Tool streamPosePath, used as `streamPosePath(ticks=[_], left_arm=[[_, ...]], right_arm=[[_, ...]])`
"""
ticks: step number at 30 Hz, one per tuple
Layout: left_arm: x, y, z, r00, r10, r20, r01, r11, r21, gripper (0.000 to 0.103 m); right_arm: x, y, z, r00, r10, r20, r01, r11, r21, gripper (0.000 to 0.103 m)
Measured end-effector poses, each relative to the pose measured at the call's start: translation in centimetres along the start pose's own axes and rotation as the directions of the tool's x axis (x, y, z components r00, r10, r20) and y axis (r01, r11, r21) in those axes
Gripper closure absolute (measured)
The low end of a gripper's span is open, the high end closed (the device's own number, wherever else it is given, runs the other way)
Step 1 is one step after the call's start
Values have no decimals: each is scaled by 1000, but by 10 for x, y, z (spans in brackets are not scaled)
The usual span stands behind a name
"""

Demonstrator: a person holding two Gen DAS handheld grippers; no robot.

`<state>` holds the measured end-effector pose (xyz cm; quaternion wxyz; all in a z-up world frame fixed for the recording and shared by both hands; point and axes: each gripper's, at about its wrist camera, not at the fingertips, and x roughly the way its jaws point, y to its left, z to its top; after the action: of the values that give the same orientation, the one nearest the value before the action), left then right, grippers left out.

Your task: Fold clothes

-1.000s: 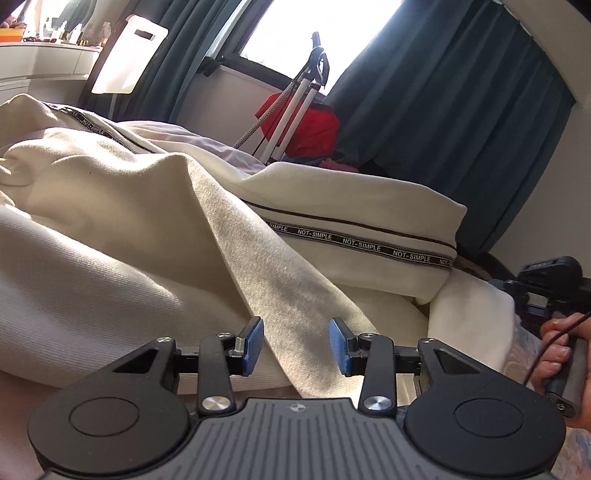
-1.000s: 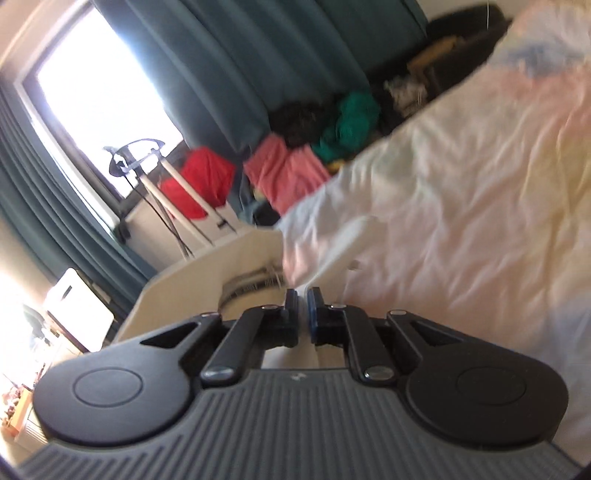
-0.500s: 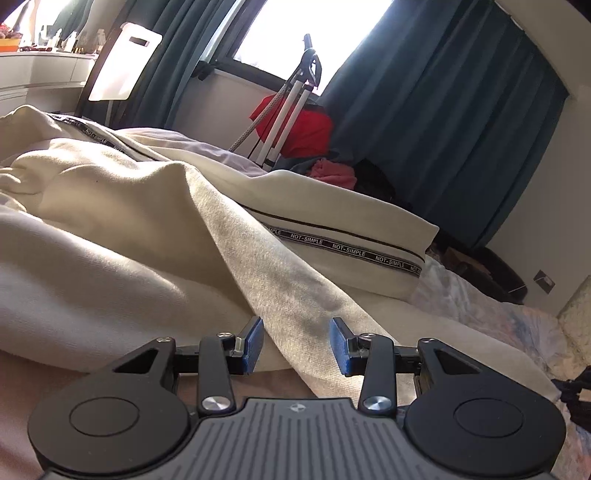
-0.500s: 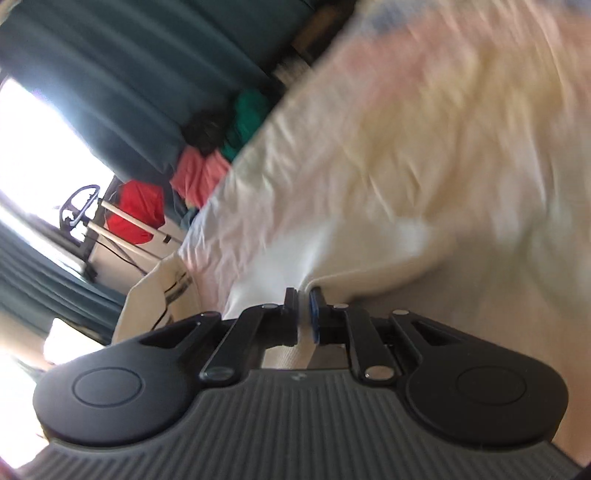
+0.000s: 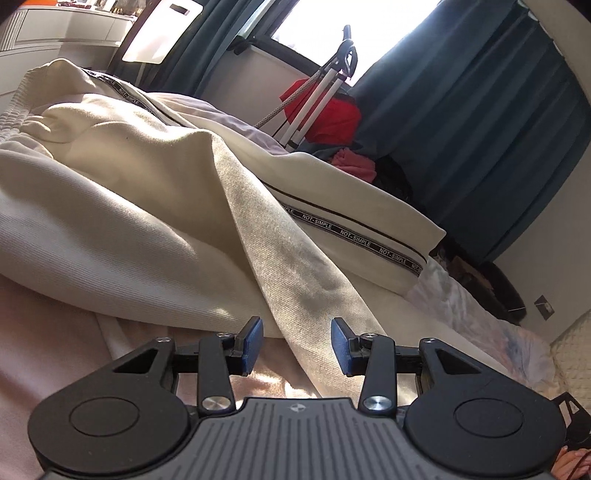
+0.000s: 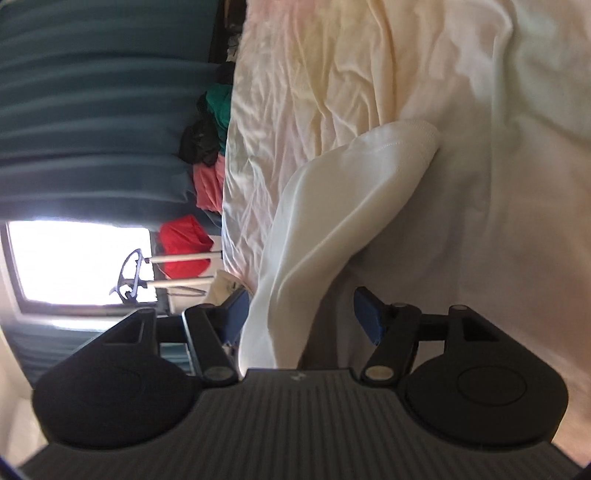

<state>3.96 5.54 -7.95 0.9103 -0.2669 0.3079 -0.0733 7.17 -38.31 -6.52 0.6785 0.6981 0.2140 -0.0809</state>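
My left tongs (image 5: 296, 345) sit released, blue pads apart, low over the bed (image 5: 55, 343). A flap of the cream garment (image 5: 122, 206) runs down between the pads, but neither pad presses on it. The garment lies heaped on the bed just ahead of me, a black band printed NOT-SIMPLE (image 5: 354, 238) running along its folded edge to the right.

My right tongs (image 6: 299, 317) are released too, pads wide apart, and the view from them is rolled onto its side. A cream sleeve (image 6: 332, 221) passes through the gap, close against the left pad and clear of the right one; I cannot tell whether it touches the left pad. Its hemmed cuff (image 6: 417, 136) lies out ahead on the wrinkled sheet (image 6: 314, 66).

Farther out in the left view I see dark teal curtains (image 5: 480, 122) flanking a bright window (image 5: 314, 26), a white-legged stand (image 5: 314, 96) with something red (image 5: 332, 118) behind it, and a pile of clothes (image 5: 354, 162) on the floor beside the bed. The right view shows the same pile: green, black, pink and red.
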Motion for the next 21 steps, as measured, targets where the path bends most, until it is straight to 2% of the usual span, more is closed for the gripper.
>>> streamPosePath(ticks=[3, 6, 8, 9, 10, 13, 15, 17, 19, 21], left_arm=[[9, 0, -4, 1000, 1, -26, -2, 1000, -11, 60], [16, 2, -8, 999, 8, -44, -9, 1000, -21, 59], [19, 4, -8, 999, 8, -51, -10, 999, -39, 59], [20, 5, -8, 999, 6, -53, -9, 999, -49, 58], [22, 6, -8, 998, 5, -55, -8, 998, -60, 58], [24, 11, -8, 998, -7, -57, 2, 995, -97, 57], [25, 14, -7, 998, -27, -58, 19, 992, -128, 57], [26, 17, -6, 997, -46, -56, 37, 987, -158, 57], [24, 21, -5, 997, -57, -47, 48, 982, -184, 55], [21, 27, -2, 997, -54, -48, 42, 975, -217, 52]], right_arm=[[12, -7, 17, 1000, -1, 11, 1, 998, 56, 38], [14, -16, 36, 995, -61, 79, 56, 997, 57, 38], [16, -22, 49, 990, -99, 99, 95, 995, 43, 48], [16, -24, 54, 989, -105, 102, 102, 994, 33, 57], [16, -25, 59, 988, -111, 106, 109, 994, 22, 73], [8, -18, 68, 980, -101, 170, 113, 992, -63, 94], [-1, -2, 69, 969, -82, 235, 120, 981, -154, 95], [-15, 13, 68, 948, 4, 319, 76, 969, -237, 96], [-25, 25, 69, 928, 67, 368, 49, 953, -299, 96], [-25, 30, 69, 918, 24, 397, 128, 927, -352, 96]])
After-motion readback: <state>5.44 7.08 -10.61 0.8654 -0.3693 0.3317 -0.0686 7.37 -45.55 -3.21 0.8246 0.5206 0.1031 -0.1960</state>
